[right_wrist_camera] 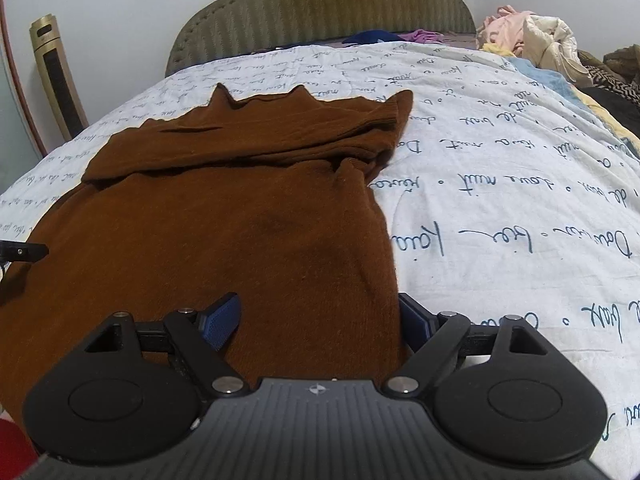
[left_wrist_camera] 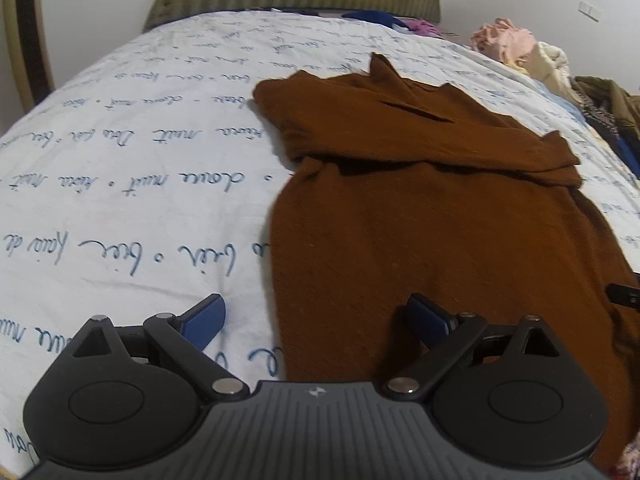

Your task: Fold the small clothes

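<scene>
A brown sweater (right_wrist_camera: 224, 216) is seen spread on the bed (right_wrist_camera: 500, 208), both grippers' fingers (left_wrist_camera: 204, 320) (right_wrist_camera: 222, 320) held wide over its near hem, gripping nothing

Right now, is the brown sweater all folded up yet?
Not yet. Done: the brown sweater lies on the white bedspread with its sleeves already folded across the top. In hand: the left gripper and right gripper sit open at the sweater's near edge, one at each side, gripping nothing. Left: folding the long body, then the other clothes heaped by the headboard.
</scene>
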`<state>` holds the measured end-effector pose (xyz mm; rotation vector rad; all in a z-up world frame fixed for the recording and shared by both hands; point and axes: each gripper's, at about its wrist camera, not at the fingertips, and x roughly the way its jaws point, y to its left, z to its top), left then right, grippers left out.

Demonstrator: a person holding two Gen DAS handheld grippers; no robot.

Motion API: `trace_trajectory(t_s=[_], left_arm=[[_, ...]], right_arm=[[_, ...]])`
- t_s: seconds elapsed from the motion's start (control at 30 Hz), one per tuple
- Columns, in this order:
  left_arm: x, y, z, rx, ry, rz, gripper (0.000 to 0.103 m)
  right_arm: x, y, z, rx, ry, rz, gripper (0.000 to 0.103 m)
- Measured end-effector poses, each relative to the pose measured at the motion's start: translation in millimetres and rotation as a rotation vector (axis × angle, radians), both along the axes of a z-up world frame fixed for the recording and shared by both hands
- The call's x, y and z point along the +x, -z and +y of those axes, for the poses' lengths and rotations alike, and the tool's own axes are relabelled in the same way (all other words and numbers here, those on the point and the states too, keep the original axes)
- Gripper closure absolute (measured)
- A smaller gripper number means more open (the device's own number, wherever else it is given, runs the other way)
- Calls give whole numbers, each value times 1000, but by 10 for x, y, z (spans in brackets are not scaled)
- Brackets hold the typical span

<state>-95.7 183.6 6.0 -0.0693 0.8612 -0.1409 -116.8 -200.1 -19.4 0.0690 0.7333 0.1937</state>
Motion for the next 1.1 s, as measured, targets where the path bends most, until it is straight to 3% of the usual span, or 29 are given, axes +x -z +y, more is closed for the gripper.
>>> trace_trajectory(t_s=[0.2,0.3,0.37,0.4,0.47,0.5,0.53,0.63,0.8,0.9,0.97,1.1], left_arm=[[-44,-25,-70,-103,80,20,5],[-62,-14,-148,-123,118,20,6],[-71,-3,-204,-109,132,11,6],[-82,-2,-227,-103,139,5,12],[-102,-20,-261,-83,148,-2,40],[-101,-31,-273,-65,148,-2,58],[-100,-43,-276,-49,142,-2,71],[-81,-93,-208,-74,137,8,90],[-12,-284,-85,-211,153,-2,93],[85,-433,-92,-234,152,-45,94],[172,-528,-133,-200,137,-92,96],[419,-614,-199,-125,87,-156,96]], right_arm=[[-10,-20,71,-5,-28,2,35],[-13,-32,93,-6,-32,1,45],[-13,-35,108,-6,-35,1,59],[-14,-38,111,-1,-37,1,63],[-14,-44,102,28,-42,4,82],[-12,-45,84,57,-46,9,86],[-9,-45,60,92,-49,16,88],[-2,-54,-19,201,-65,30,88],[44,-192,-171,430,-98,22,89],[133,-333,-239,513,-112,-6,89],[222,-428,-257,513,-102,-33,89],[488,-510,-223,406,-40,-71,89]])
